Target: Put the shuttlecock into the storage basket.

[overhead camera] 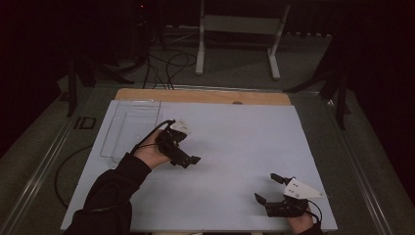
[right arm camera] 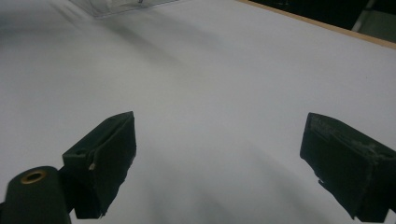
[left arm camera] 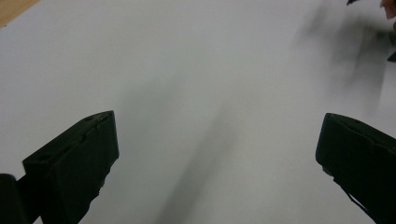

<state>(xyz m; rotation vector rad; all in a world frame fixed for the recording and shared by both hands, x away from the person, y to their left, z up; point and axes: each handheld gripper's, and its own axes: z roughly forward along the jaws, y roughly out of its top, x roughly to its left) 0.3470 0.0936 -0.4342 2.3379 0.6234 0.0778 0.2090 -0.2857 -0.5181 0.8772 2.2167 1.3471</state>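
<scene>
One pale blue-white rectangular table sheet [overhead camera: 235, 147], laid flat over a wooden tabletop, a single strip of tan wood [overhead camera: 203, 96] left bare along the far edge; serving as landmark for all entries below. One clear, shallow, rectangular plastic tray [overhead camera: 128, 128], resting at the far-left corner of the sheet, apparently empty though transparency makes this hard to confirm; judged the item of the work in hand, being nearest the left gripper; near corner glimpsed at the top left of the right gripper view [right arm camera: 119, 5]. One white metal frame stand [overhead camera: 240, 34] on the floor beyond the far edge of the sheet, with dark cables [overhead camera: 166, 66] trailing beside it. Two hand-held black two-jaw grippers, each topped with a grey three-cornered plate. Left gripper [overhead camera: 191, 160]: left of the sheet's centre, just beside the tray's near right corner, not touching it; jaws spread wide, nothing between them, pointed toward the sheet's middle; likely idle or poised before a reach. Right gripper [overhead camera: 268, 188]: at the near-right corner of the sheet, well apart from the tray; jaws likewise spread wide and empty, aimed toward the left; probably parked at rest. Both gripper views: bare sheet between the jaws.
</scene>
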